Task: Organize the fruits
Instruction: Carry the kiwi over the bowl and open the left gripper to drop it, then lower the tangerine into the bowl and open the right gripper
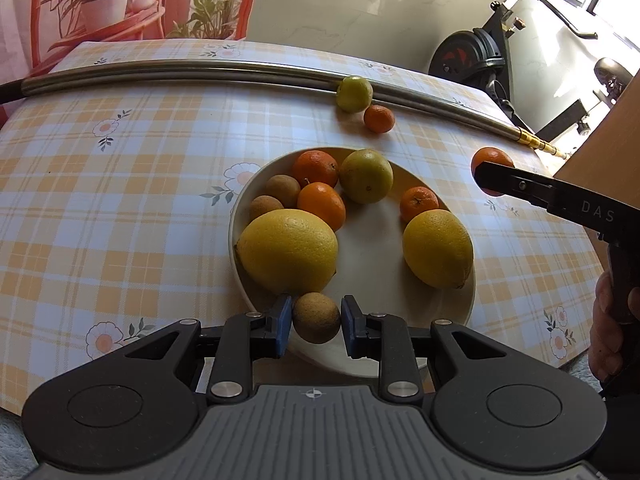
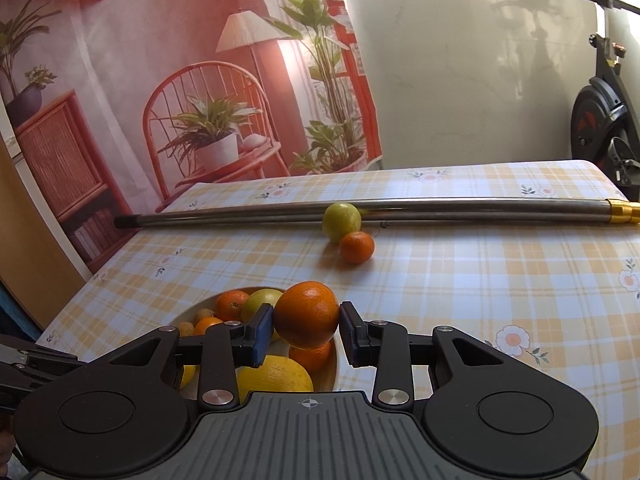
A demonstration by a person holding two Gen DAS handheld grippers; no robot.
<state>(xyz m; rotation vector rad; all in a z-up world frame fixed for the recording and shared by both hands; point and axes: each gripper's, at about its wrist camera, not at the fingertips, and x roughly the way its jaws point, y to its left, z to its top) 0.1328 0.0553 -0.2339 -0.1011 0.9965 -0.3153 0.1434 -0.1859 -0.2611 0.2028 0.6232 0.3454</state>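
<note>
A small brown fruit (image 1: 316,317) is clenched by the left gripper (image 1: 316,326) over the plate's (image 1: 466,312) near rim; a mandarin (image 2: 307,315) is clamped by the right gripper (image 2: 306,330) above the plate's right side. Delivery appears to be in hand; a lowering and release into the bare centre is called for, the two lemons (image 1: 289,250) crowding either side; a green citrus (image 1: 354,94) and a small orange (image 1: 379,119) are left by the metal tube (image 1: 160,71).

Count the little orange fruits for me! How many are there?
5. Three sit in the bowl. One lies on the table beside the green fruit. One is held in the right gripper. More could hide behind bigger fruit.
</note>
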